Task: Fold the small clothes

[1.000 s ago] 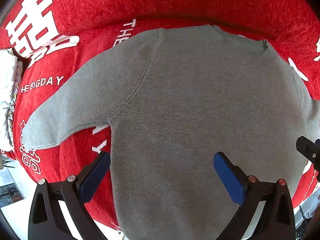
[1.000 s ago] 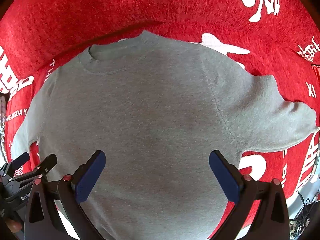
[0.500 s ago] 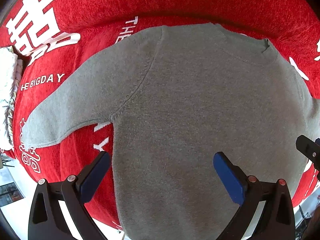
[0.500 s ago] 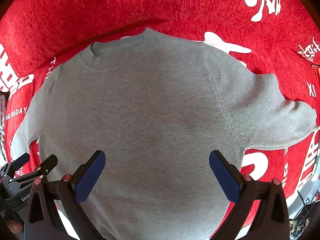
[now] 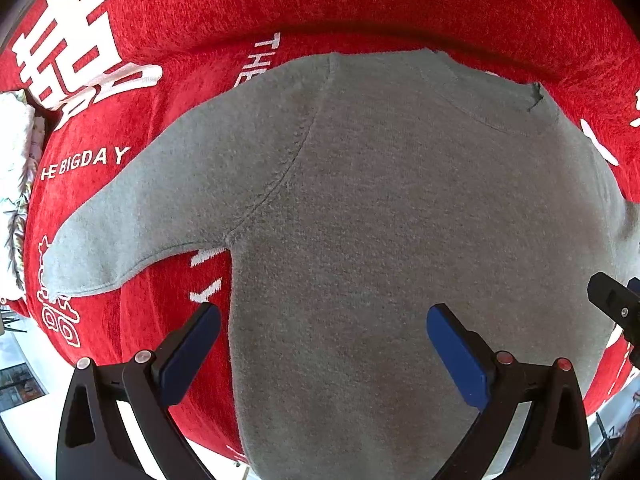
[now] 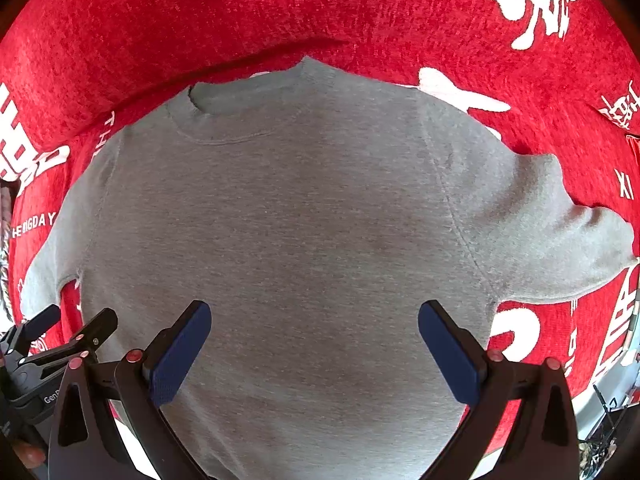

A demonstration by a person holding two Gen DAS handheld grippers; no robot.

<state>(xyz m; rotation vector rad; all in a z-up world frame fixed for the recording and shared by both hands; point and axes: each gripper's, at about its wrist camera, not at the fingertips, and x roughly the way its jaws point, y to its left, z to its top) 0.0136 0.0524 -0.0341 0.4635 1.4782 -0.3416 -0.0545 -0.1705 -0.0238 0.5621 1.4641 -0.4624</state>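
Left wrist view is showing the small grey knitted sweater (image 5: 400, 220) lying flat, front up, on the red plush cover printed with white characters (image 5: 360, 4), neckline towards the cover's raised back, both sleeves spread outwards. It is probably laid out this way so that each sleeve can be folded in over the body.

The left gripper (image 5: 320, 344) is hovering above the sweater's lower left side, its blue-padded fingers (image 5: 188, 356) standing wide apart and holding nothing; one finger is hanging over the red cover, the other over the grey body. The right gripper (image 6: 314, 344) is poised likewise over the lower middle of the body, fingers fully spread and empty. This pairing is likely preparing a two-handed pick at the hem or sides.

Compared with a second ago, the sweater is sitting slightly lower and larger in both views, so both grippers are easing forward and closer; the garment itself is lying unchanged.
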